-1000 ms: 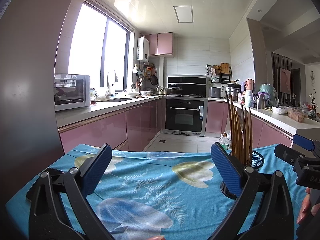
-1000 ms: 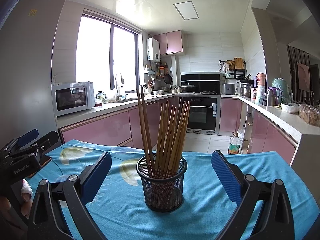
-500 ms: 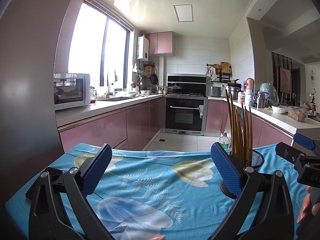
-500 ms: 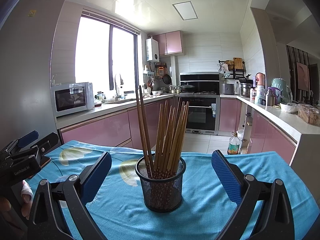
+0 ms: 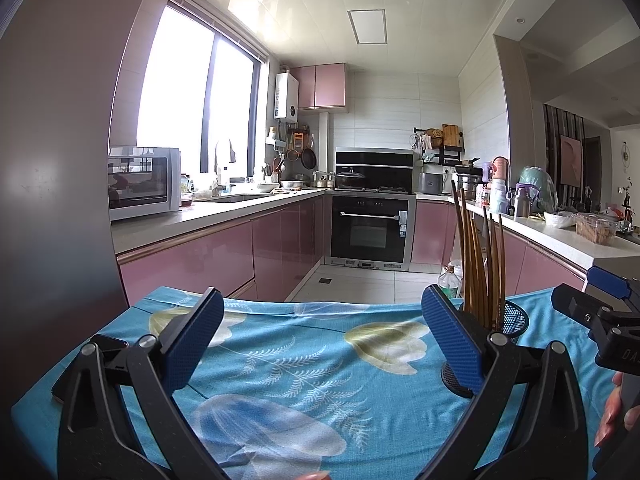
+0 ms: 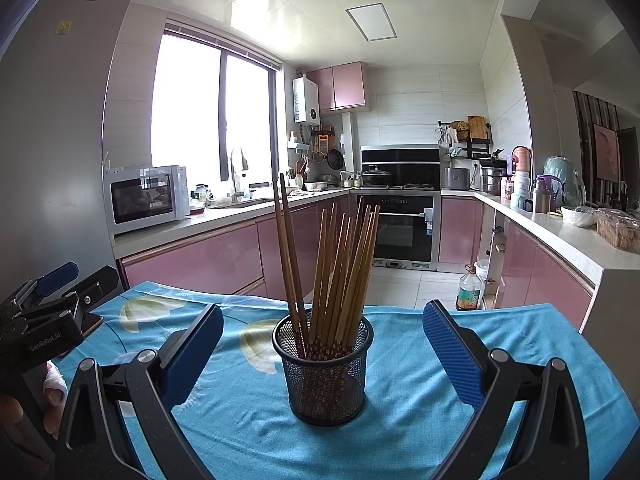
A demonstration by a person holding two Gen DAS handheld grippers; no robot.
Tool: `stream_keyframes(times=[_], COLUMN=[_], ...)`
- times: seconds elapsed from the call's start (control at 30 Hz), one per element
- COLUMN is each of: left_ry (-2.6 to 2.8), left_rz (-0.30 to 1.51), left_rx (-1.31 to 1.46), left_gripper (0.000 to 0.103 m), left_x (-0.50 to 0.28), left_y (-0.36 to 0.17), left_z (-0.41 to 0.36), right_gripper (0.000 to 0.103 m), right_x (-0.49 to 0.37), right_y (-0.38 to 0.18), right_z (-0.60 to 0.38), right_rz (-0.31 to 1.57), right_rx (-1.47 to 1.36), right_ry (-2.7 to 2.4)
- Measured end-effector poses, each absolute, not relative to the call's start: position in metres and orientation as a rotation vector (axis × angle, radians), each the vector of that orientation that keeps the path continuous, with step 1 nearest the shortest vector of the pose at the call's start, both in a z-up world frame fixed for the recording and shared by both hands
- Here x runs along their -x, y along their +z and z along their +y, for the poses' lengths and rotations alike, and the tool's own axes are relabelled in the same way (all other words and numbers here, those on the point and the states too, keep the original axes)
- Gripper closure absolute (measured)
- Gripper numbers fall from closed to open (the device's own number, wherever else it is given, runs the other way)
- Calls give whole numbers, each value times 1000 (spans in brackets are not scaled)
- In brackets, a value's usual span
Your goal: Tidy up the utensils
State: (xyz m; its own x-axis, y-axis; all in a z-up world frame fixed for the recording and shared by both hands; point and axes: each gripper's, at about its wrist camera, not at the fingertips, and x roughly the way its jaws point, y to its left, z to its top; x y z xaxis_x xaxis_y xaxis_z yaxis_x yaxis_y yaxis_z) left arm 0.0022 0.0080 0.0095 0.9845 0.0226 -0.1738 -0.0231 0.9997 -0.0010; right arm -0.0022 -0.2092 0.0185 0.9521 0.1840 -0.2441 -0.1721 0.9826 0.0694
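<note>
While both tools gape with nothing between their pads, the left tool (image 5: 320, 338) sits at nine o'clock and the right tool (image 6: 323, 346) frames a black mesh holder (image 6: 325, 376) of upright chopsticks (image 6: 340, 264) at twelve o'clock on the blue floral tabletop (image 6: 404, 384); pink kitchen cabinets (image 6: 200, 260) stand beyond.

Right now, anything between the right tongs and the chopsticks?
Nothing visible. The right tongs are open, with the mesh holder of chopsticks standing straight ahead between the fingers on the blue cloth. The left tongs are off to the side.
</note>
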Motion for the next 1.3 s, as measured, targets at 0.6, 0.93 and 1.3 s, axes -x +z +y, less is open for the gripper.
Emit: stream_keyframes(times=[0.6,0.93,1.3], left_ry=[22,15,16], left_rz=[176,184,184], left_rx=[4,7,10], left_gripper=[6,6,6], left_x=[-2,-3,-4], left_y=[10,9,7], left_z=[8,5,5], right_gripper=[6,6,6], right_x=[2,1,1], right_y=[20,19,19], right_z=[-210,-210,-211], right_rz=[254,260,262], right_rx=[-47,-49,-52], right_ry=[181,180,180])
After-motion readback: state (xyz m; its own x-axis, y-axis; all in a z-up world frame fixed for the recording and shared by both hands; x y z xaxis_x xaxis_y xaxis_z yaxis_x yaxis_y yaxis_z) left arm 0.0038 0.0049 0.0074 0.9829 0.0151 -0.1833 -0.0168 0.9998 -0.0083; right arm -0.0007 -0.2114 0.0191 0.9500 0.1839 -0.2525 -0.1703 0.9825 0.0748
